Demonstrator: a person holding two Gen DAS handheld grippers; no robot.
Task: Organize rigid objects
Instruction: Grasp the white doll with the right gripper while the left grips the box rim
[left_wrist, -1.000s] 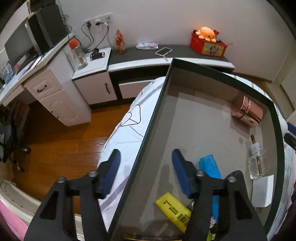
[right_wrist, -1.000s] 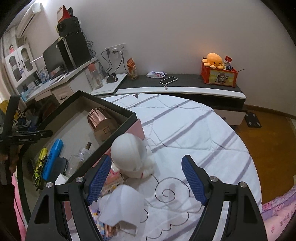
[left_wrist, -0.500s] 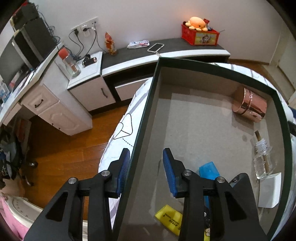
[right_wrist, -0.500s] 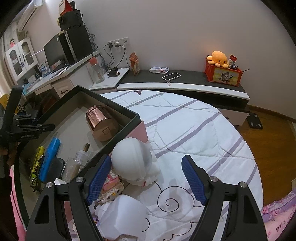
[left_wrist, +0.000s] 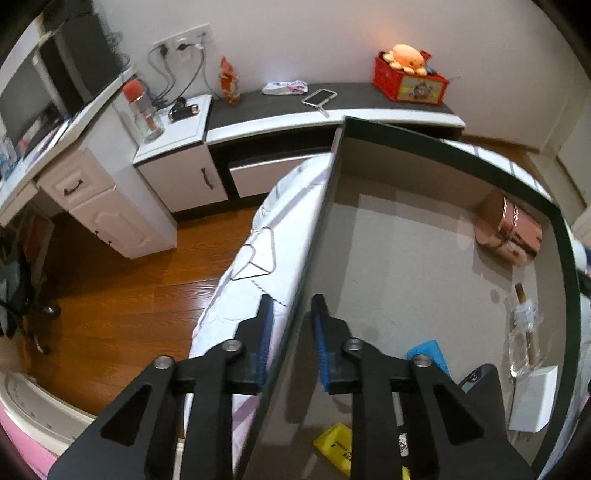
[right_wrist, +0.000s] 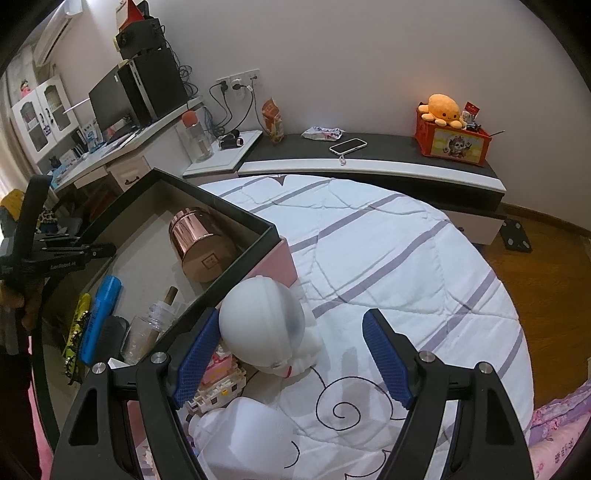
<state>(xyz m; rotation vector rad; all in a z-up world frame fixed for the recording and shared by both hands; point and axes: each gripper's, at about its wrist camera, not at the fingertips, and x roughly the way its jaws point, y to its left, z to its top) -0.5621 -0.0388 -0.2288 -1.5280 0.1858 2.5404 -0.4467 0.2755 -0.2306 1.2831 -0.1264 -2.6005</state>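
Observation:
A dark green box (left_wrist: 565, 236) lies on the bed with a copper tin (left_wrist: 509, 232), a glass bottle (left_wrist: 524, 332), a blue case (left_wrist: 428, 354), a yellow marker (left_wrist: 332, 446) and a white block (left_wrist: 532, 398) inside. My left gripper (left_wrist: 291, 314) straddles the box's left wall, one pad outside and one inside, jaws closing onto it. In the right wrist view a white round-headed figure (right_wrist: 262, 325) stands beside the box rim (right_wrist: 221, 210). My right gripper (right_wrist: 291, 321) is around the figure, jaws closing. Its left pad is close to the figure and its right pad is well apart.
A pink box (right_wrist: 286, 258) sits under the green one. A block toy (right_wrist: 218, 380) and a white plastic bottle (right_wrist: 251, 432) lie near my right gripper. The striped quilt (right_wrist: 388, 258) spreads right. A low dark cabinet (right_wrist: 388, 151) and a white desk (left_wrist: 92, 192) stand behind.
The left jaws have drawn in from wide apart to close against the box's left wall. The right jaws have narrowed slightly, and the white figure now sits nearer between them.

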